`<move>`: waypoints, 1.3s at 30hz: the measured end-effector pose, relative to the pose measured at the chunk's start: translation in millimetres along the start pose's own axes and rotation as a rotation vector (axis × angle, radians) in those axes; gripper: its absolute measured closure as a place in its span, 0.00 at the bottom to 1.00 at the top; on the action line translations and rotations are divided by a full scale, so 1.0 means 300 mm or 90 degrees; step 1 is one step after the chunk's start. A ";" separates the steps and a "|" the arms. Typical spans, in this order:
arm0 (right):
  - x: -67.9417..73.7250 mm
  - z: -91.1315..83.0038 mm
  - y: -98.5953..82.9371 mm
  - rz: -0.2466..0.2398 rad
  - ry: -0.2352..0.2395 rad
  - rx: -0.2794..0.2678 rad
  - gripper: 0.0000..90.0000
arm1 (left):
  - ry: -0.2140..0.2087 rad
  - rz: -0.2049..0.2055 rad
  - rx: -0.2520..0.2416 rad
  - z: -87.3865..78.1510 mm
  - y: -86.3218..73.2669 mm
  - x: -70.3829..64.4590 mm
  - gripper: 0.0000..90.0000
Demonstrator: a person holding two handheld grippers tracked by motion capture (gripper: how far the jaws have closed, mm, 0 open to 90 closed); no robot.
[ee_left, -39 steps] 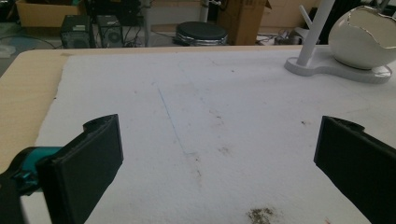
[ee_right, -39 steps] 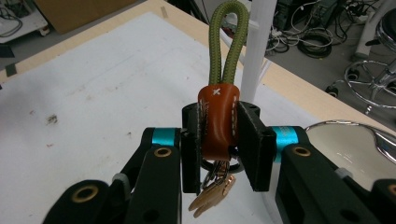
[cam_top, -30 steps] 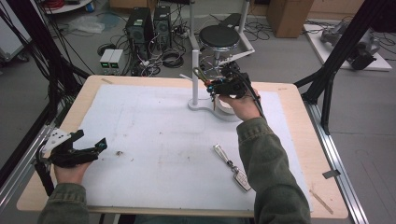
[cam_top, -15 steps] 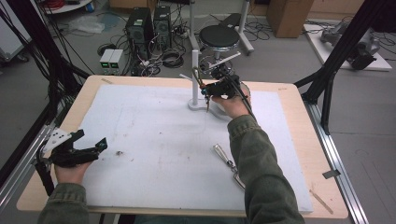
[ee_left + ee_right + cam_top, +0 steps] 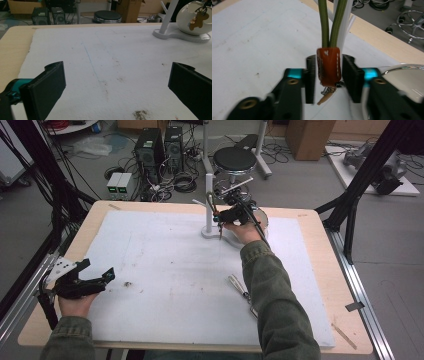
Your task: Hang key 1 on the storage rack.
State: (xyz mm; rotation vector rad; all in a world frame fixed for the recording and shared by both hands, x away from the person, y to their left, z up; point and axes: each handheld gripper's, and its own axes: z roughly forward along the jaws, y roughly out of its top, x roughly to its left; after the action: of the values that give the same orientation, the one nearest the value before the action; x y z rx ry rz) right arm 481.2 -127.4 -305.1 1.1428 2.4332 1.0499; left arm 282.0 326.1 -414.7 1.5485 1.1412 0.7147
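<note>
At the near left corner of the white mat [image 5: 165,270], the left gripper [image 5: 92,279] rests low in the person's left hand [image 5: 75,302], its jaws spread wide with nothing between them; the left gripper view shows only bare, faintly stained mat in the gap. A small dark speck [image 5: 128,283] lies on the mat just to the right of those jaws. Toward the middle of the far edge stands a white stand [image 5: 209,195] with a thin upright post, its flat base touching the mat. Right beside it the right gripper [image 5: 220,216] is held up at the post by the right hand [image 5: 245,227], at the end of an olive-green sleeve [image 5: 272,295]. In the right gripper view a brown leather tab [image 5: 329,67] with white stitching sits between the two jaws, which are closed on its sides, and two green cords [image 5: 332,22] rise from the tab in front of the white post. A small metal ring and a tan piece dangle under the tab. Just behind the hand sits a round white bowl [image 5: 192,17]. Nearer the person, by the sleeve, a slim metal object [image 5: 239,287] lies flat on the mat.
</note>
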 end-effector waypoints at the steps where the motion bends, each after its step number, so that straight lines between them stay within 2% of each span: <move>1: 0.003 -0.001 0.000 0.003 -0.006 0.000 0.52 | 0.001 0.000 0.000 0.000 0.000 0.000 0.02; 6: 0.021 -0.016 -0.004 0.002 -0.004 -0.002 0.34 | 0.001 0.004 0.002 -0.001 -0.001 0.001 0.02; 10: 0.024 -0.034 -0.009 0.016 -0.042 0.011 0.21 | 0.001 0.004 0.002 -0.001 -0.001 0.000 0.02; 12: 0.026 -0.043 -0.013 0.028 -0.052 0.009 0.12 | 0.000 0.004 0.002 -0.001 -0.001 0.000 0.02; 14: 0.030 -0.054 -0.022 0.032 -0.055 0.007 0.10 | 0.000 0.004 0.002 0.000 -0.001 0.000 0.02; 16: 0.038 -0.058 -0.039 0.032 -0.053 0.006 0.02 | 0.000 0.004 0.002 0.001 -0.001 0.000 0.02; 20: 0.046 -0.067 -0.073 0.027 -0.058 0.024 0.00 | 0.000 0.004 0.003 0.001 -0.001 -0.002 0.02; 22: 0.052 -0.078 -0.078 0.022 -0.072 0.037 0.00 | 0.000 0.005 0.004 0.002 -0.001 -0.002 0.02; 28: 0.086 -0.124 -0.087 0.002 -0.083 0.022 0.00 | 0.000 0.003 0.003 0.001 -0.001 -0.002 0.02; 39: 0.091 -0.153 -0.216 0.020 -0.080 0.020 0.00 | -0.001 0.003 0.003 0.001 0.000 -0.003 0.02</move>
State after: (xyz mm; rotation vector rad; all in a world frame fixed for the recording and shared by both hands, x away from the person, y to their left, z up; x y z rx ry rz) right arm 403.9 -158.0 -316.2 1.2213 2.3498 0.9224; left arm 281.9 325.2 -414.8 1.5560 1.1394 0.7145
